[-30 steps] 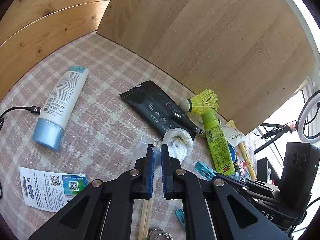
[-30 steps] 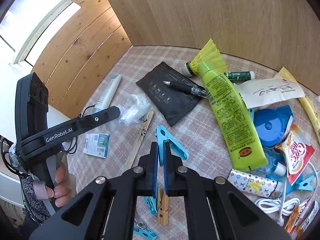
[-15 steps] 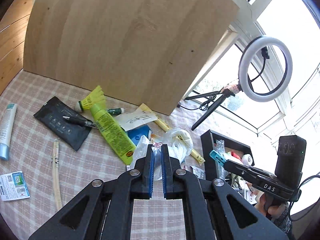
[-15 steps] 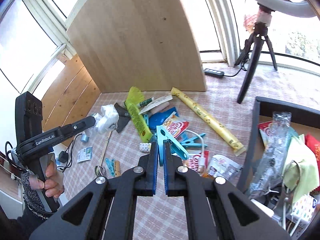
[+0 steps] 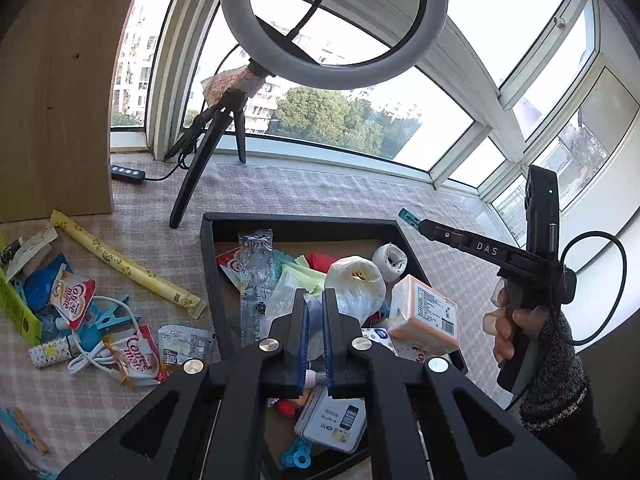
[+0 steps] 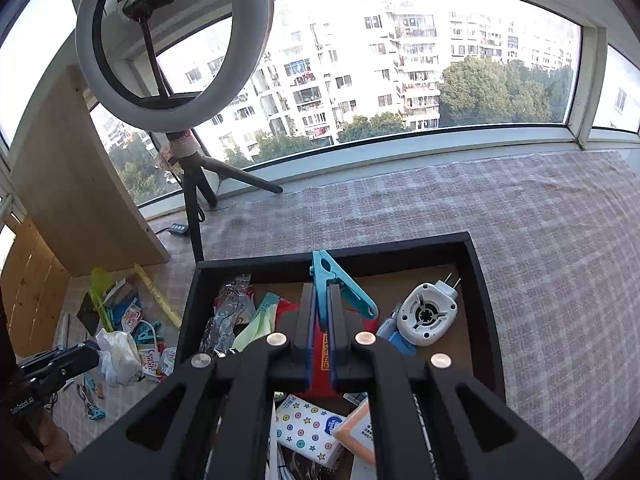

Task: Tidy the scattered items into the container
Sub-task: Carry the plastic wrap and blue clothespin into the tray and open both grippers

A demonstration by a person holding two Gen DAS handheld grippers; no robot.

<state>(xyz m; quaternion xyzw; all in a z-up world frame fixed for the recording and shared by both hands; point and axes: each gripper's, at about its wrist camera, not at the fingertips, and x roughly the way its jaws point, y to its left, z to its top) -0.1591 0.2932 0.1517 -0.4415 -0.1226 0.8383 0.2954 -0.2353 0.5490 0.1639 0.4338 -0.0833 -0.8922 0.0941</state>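
**Two loads held above the container**

Two clamped grips are seen: the left gripper (image 5: pixel 314 312) is closed on a white plastic bag (image 5: pixel 354 282), the right gripper (image 6: pixel 322 316) on a blue clothespin (image 6: pixel 336 286). Below lies the black container (image 6: pixel 478 280). Released carelessly, the light bag could cling or drift outside; beyond, scattered sachets (image 5: pixel 72 298) remain uncollected.

2 grippers (image 5: pixel 315 306) (image 6: pixel 323 300) clamped (angled down).

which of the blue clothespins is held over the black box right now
The one clamped in the right gripper: blue clothespin above the black box; the others lie on the tablecloth.
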